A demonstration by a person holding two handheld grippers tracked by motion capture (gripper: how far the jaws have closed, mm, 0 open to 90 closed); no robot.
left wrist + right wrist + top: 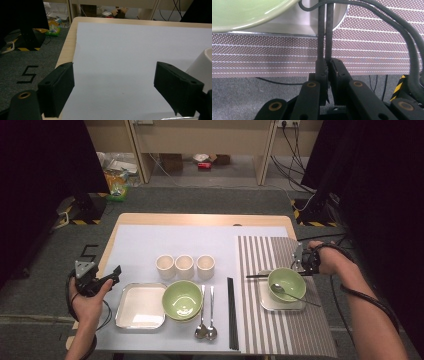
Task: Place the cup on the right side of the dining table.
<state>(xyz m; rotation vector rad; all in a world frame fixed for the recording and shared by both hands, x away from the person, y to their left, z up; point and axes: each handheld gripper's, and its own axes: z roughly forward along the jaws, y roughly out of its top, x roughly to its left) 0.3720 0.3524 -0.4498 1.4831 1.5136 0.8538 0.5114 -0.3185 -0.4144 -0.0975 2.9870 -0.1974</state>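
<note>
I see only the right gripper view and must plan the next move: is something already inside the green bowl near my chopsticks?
Observer: Yes, a spoon lies in the green bowl, handle over its rim.
Operator: Is the left gripper busy?
Observer: No, the left gripper is open, nothing between its fingers, at the table's left edge.
Operator: Are other chopsticks left?
Observer: Yes, a black pair lies just left of the striped mat.

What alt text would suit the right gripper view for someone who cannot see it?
The right gripper pinches a pair of black chopsticks over a striped placemat, pointing toward a green bowl on a metal tray.
</note>
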